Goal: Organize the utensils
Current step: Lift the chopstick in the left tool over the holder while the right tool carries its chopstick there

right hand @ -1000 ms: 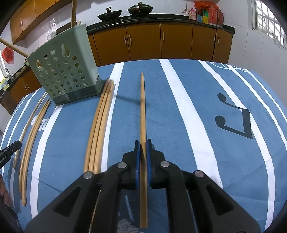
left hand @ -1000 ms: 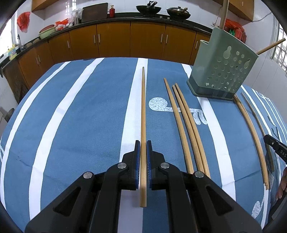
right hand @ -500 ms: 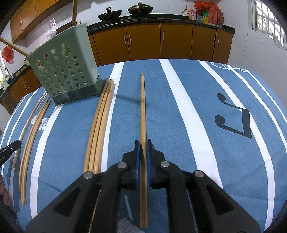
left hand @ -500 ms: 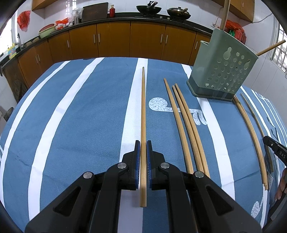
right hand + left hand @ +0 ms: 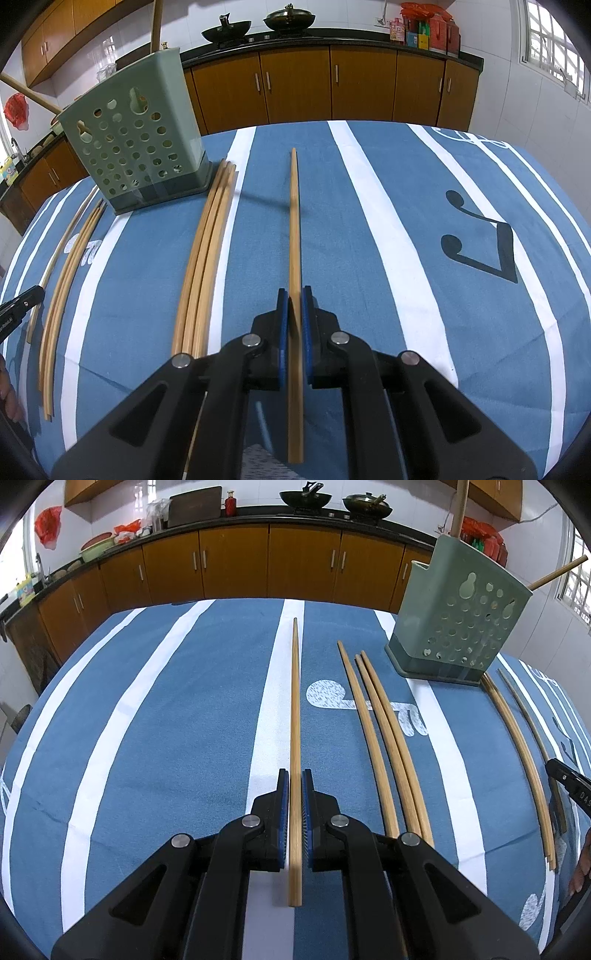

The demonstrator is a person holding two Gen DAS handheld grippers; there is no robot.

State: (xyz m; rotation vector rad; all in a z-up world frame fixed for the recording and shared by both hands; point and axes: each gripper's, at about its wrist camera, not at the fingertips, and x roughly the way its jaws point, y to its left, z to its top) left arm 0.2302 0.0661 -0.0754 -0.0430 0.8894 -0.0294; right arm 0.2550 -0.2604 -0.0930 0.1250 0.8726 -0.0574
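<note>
Chopsticks all over the blue-and-white striped tablecloth [image 5: 147, 720], 1 clamped in each gripper.

Left gripper [image 5: 294, 775]: blue pads closed on the left-held chopstick [image 5: 294, 709]. Stick runs straight out along the fingers toward the far edge of the cloth, over a white stripe; its near butt end pokes back past the pads. Can't tell if the far tip touches the cloth.

Right gripper [image 5: 294, 293]: pads closed on the right-held chopstick [image 5: 294, 221], same layout, tip pointing far. Its shadow falls off to the left on the cloth, so the tip looks lifted.

Green holder [image 5: 458, 620] stands upright at the far side of the table, perforated with round holes, dark base. In the left view it sits far right; in the right view [image 5: 133, 140] far left, so it is between the 2 grippers. 2 wooden sticks [image 5: 460, 506] already stand in it, 1 upright, 1 leaning out sideways.

Loose on the cloth:
- group of 3 chopsticks [image 5: 384, 731] just right of the left gripper, lying near-to-far, tips near the holder base.
- second group of 3 chopsticks [image 5: 207, 251] just left of the right gripper, packed side by side, far ends beside the holder base.

Far background: brown kitchen cabinets [image 5: 236, 565], 2 woks [image 5: 304, 496] on the counter.
</note>
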